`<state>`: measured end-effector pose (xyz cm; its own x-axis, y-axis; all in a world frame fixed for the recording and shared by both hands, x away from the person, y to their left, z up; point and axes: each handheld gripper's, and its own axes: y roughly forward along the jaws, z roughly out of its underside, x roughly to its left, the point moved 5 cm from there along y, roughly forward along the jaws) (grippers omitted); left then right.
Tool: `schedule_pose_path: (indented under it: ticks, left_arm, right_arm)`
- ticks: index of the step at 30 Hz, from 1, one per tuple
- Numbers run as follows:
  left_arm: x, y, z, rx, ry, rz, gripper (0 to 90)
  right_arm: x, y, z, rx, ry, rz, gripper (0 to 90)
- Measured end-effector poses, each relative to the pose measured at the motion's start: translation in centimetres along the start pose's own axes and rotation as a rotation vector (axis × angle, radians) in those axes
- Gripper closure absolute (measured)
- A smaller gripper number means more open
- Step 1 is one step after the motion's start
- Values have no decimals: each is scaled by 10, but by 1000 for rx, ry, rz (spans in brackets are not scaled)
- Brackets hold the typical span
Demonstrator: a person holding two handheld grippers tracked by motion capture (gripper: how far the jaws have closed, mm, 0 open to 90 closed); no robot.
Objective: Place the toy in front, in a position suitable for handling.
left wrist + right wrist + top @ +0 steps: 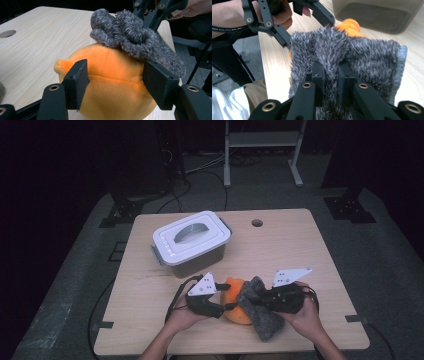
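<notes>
A round orange plush toy (233, 289) rests on the wooden table (300, 250) near its front edge. My left gripper (116, 68) has a jaw pressed into each side of the plush toy (112, 85), so it is shut on it. A grey fuzzy cloth (130, 32) is draped over the top and right of the toy. My right gripper (331, 68) is shut on a bunched fold of that grey cloth (367, 57), and holds it against the toy from the right (260, 299). An orange tip of the toy (348, 26) pokes out beyond the cloth.
A lidded white and grey plastic box (192, 242) stands just behind the toy, left of centre. A round cable hole (257, 223) is in the table's far edge. Bare tabletop stretches to the right and far right. Dark floor and cables surround the table.
</notes>
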<state>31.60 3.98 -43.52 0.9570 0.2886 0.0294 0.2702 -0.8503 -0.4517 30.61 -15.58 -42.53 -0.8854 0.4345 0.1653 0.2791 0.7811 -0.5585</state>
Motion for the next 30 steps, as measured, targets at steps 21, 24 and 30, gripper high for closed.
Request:
schedule_pose_path:
  ticks: [21,24,30]
  left_arm:
    - [3,0,3,-9,-27,-8,360]
    - [3,-1,4,-10,-27,-4,359]
    - [1,-2,7,-13,-14,12,358]
  right_arm:
    - [16,3,14,37,-37,-35,782]
    - [14,0,22,48,-26,-38,782]
    - [4,-16,34,46,21,-15,782]
